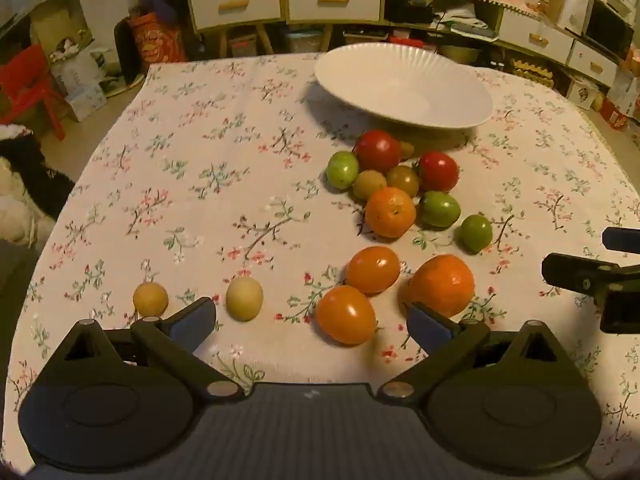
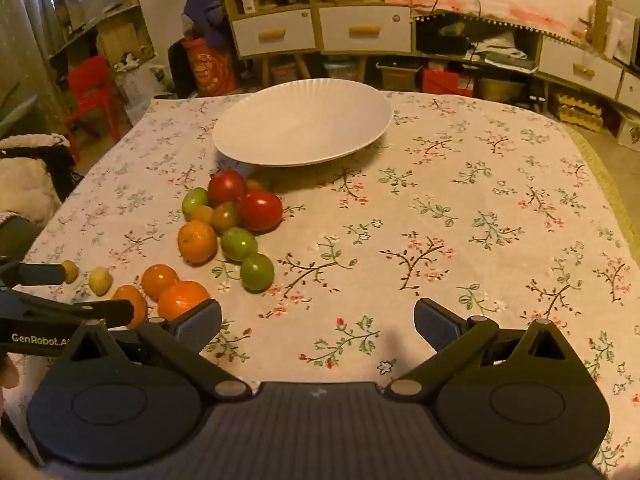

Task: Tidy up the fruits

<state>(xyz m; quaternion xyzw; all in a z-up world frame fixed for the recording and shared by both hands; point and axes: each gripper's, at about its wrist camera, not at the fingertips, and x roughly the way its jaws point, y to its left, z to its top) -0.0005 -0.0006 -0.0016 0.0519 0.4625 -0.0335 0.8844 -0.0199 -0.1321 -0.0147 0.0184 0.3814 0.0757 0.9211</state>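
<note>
Two wide-open claws hover over a floral tabletop (image 2: 460,200) strewn with fruit, neither one holding anything.

The left claw (image 1: 312,320) is spread to its widest and grips nothing; an orange fruit (image 1: 346,314) lies on the cloth between its fingers, nearer the right one, and a pale yellow fruit (image 1: 244,298) sits just beyond its left finger (image 1: 192,322). A mandarin (image 1: 442,285) lies just behind its right finger. Farther ahead, a cluster of red, green and orange fruit (image 1: 394,184) lies close to a white plate (image 1: 404,84). The right claw (image 2: 318,322) is equally wide and empty, with only bare cloth between its fingers; the fruit lies ahead to its left, and the plate (image 2: 302,122) straight beyond.
</note>
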